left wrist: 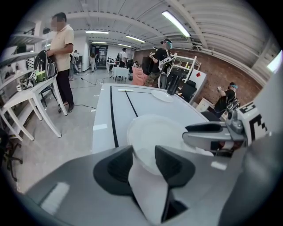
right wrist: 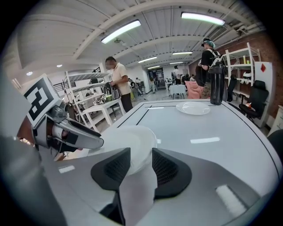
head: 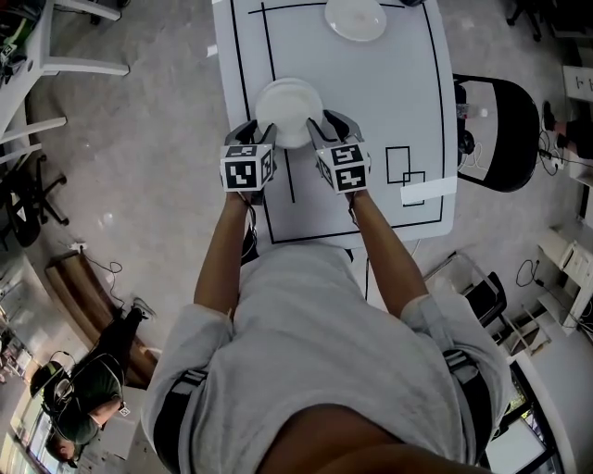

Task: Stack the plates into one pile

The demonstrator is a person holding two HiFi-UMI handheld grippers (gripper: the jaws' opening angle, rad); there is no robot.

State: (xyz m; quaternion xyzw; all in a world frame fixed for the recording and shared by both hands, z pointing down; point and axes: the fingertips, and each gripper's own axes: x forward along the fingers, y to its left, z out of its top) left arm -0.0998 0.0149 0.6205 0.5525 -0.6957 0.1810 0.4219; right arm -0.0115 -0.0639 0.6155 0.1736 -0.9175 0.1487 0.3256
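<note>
both tools pinch one white plate [head: 289, 104] by opposite rims: left gripper [left wrist: 143, 165] and right gripper [right wrist: 141, 165] each closed partway on its edge, over the table [head: 408, 102], perhaps clear of it. light, stiff, slick, breakable; keep rim holds even. second plate [head: 356, 18] lies farther off.

plates [head: 288, 109] [head: 356, 18]: 2 | claws [head: 260, 134] [head: 321, 128]: 2 | table [head: 398, 88]: 1 | bottle [right wrist: 216, 86]: 1

In the head view's upper middle, the near rim of the round white plate [head: 289, 102] is hidden beneath the left gripper [head: 263, 134] and the right gripper [head: 321, 130], and the black-lined white table [head: 408, 83] is cut off by the top edge.
</note>
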